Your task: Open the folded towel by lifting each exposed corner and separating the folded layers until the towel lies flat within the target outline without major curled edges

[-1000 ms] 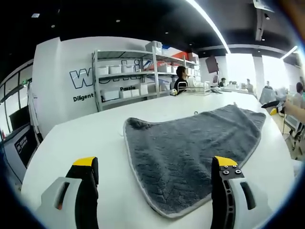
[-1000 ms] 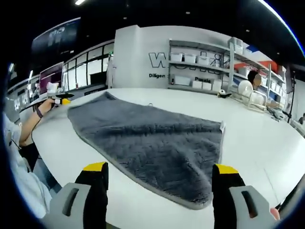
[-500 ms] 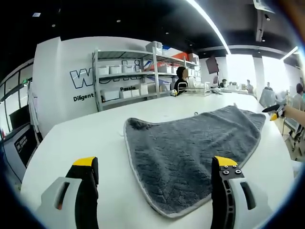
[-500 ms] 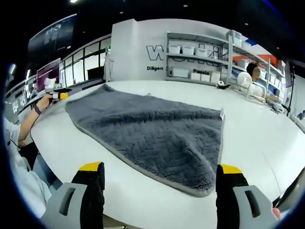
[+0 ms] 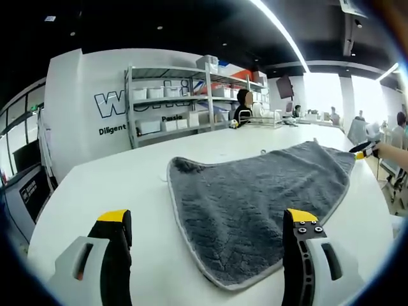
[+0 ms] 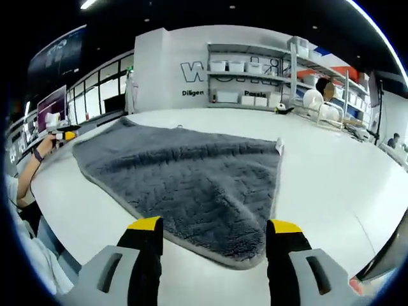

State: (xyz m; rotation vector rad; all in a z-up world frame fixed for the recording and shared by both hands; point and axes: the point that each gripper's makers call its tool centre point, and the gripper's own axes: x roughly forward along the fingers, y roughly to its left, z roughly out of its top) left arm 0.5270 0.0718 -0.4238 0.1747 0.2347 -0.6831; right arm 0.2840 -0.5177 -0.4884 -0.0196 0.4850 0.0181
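Grey towel (image 5: 255, 207) spread open on white table (image 5: 115, 185), one corner reaching toward 6 o'clock between the jaws in the left gripper view; same towel (image 6: 185, 182) in the right gripper view, near corner at 6 o'clock, small white tag at its 2 o'clock corner

Against a second ago: right gripper (image 6: 213, 237) jaws noticeably closer together, whole right view shifted, towel corner now lying just ahead of the yellow tips. Left gripper (image 5: 207, 231) unchanged, jaws as wide as before, view barely moved

Left gripper held level above table, jaws spread wide, yellow-tipped, gripping nothing, towel corner between them but apart from both. Right gripper held level too, jaws partly drawn in yet with a clear gap, empty, not touching cloth

Right gripper also seen far out at 3 o'clock in the left gripper view, past the towel's far edge; left gripper at 9 o'clock in the right gripper view, in a hand (image 6: 46, 145) with a dark wristband

Wall lettering (image 5: 115, 103) beyond table: large outlined "W…" partly hidden by shelving (image 5: 172, 102), smaller "Diligent" below, "Passio…" behind shelf. White bins on shelves. Seated person (image 5: 242, 105) at 1 o'clock
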